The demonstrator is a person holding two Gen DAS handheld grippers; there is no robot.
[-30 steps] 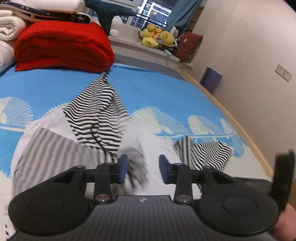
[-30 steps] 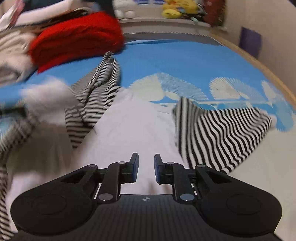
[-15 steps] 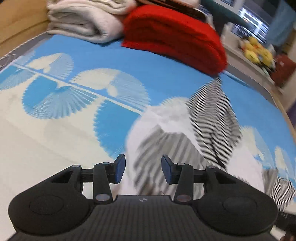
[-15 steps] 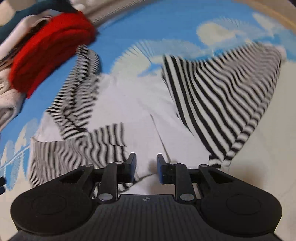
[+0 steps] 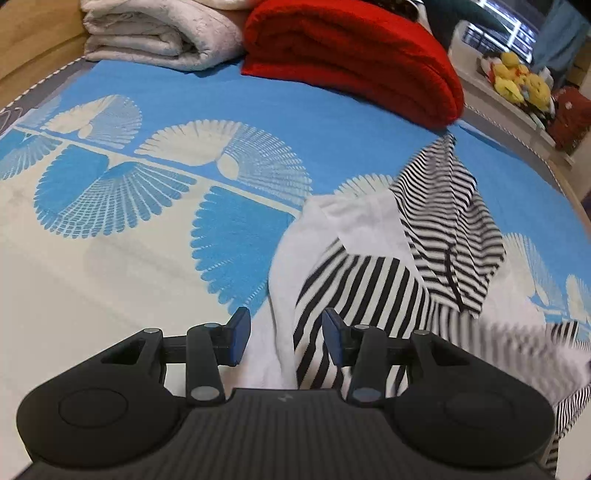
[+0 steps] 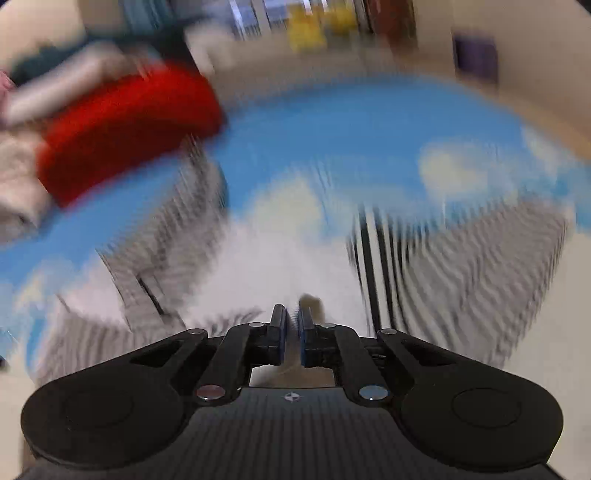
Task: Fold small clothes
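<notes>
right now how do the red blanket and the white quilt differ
The red blanket is bright red with a fuzzy, knitted look; the white quilt is pale cream, smooth and puffy. In the left wrist view the blanket lies nearer the striped garment, the quilt further left. Both are folded at the far end of the bed.

The left tongs (image 5: 283, 339) now sit over the left edge of the striped garment (image 5: 369, 280), having swung away from its middle toward the open bedspread (image 5: 110, 258). The right tongs (image 6: 291, 334) have just been closing; their pads are nearly together, and heavy blur hides whether cloth lies between.
</notes>
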